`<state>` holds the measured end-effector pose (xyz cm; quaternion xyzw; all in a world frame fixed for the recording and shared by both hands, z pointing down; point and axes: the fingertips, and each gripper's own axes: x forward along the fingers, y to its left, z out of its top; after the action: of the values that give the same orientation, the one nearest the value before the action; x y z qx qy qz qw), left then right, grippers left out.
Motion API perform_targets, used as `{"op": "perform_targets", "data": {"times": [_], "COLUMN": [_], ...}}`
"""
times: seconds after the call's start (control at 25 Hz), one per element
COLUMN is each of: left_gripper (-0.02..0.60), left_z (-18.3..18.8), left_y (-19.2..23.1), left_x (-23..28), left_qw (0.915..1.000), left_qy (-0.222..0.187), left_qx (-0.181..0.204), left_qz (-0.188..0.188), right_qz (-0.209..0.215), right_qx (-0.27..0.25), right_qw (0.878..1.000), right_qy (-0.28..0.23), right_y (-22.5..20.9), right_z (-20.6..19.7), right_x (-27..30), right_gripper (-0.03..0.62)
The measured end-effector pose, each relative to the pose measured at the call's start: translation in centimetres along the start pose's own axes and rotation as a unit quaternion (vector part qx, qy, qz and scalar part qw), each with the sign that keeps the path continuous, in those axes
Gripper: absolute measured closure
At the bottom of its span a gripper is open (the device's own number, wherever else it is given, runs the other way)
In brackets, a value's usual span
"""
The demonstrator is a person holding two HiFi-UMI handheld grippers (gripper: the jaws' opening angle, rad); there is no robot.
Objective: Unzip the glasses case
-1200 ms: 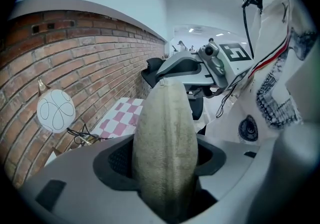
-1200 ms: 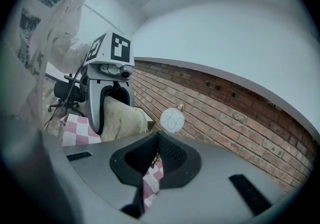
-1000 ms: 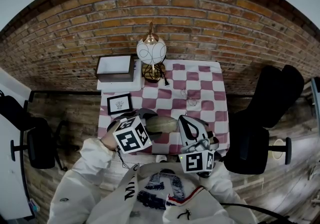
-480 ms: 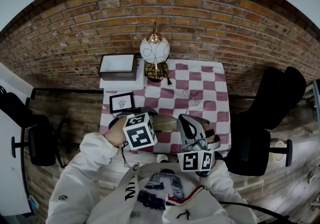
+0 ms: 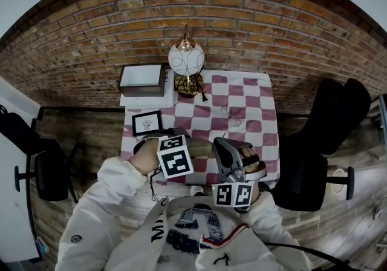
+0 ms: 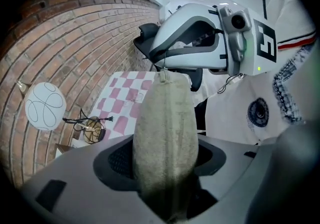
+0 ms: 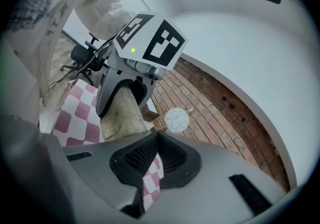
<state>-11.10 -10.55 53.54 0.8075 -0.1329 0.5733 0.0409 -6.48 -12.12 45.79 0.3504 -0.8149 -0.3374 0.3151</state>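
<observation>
A beige fabric glasses case (image 6: 165, 128) is clamped across its near end by my left gripper (image 6: 165, 155), pads pressing both sides. The case runs away from it to my right gripper (image 6: 163, 70), whose shut tips meet at the case's far end. In the right gripper view the right gripper (image 7: 159, 131) is shut on a small zipper pull (image 7: 160, 129) at the tip of the case (image 7: 122, 115). In the head view the case (image 5: 202, 148) hangs above the table's front edge between the left gripper (image 5: 184, 146) and the right gripper (image 5: 216, 144).
The red-and-white checked table (image 5: 248, 97) carries a white globe lamp (image 5: 185, 58), a flat box (image 5: 143, 79), a framed picture (image 5: 145, 123) and wire glasses (image 5: 230, 117). A black chair (image 5: 329, 124) stands to the right, a brick wall behind.
The left gripper's marker cube has shifted right and tilted over. The right gripper has rolled, its cube face turning. The case stays held between both.
</observation>
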Motion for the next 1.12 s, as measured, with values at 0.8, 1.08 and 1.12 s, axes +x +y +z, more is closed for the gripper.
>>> {"op": "perform_targets", "data": {"times": [0.8,1.08,1.12], "left_gripper": [0.290,0.290,0.290], "left_z": [0.6,0.4,0.2], "left_y": [0.1,0.5,0.8], "left_x": [1.8,1.2,1.2], "left_qw": [0.9999,0.9990,0.9989], "left_qy": [-0.007,-0.037,-0.034], "left_qx": [0.006,-0.012,-0.015], "left_qz": [0.012,0.022,0.029], "right_qz": [0.004,0.034,0.031], "right_qx": [-0.051,-0.003,0.003], "right_qw": [0.999,0.999,0.999], "right_qy": [0.002,-0.011,-0.011], "right_y": [0.3,-0.1,-0.4], "right_z": [-0.2,0.0,-0.1], "right_x": [0.0,-0.5,-0.6], "right_gripper": [0.576,0.572,0.572]}}
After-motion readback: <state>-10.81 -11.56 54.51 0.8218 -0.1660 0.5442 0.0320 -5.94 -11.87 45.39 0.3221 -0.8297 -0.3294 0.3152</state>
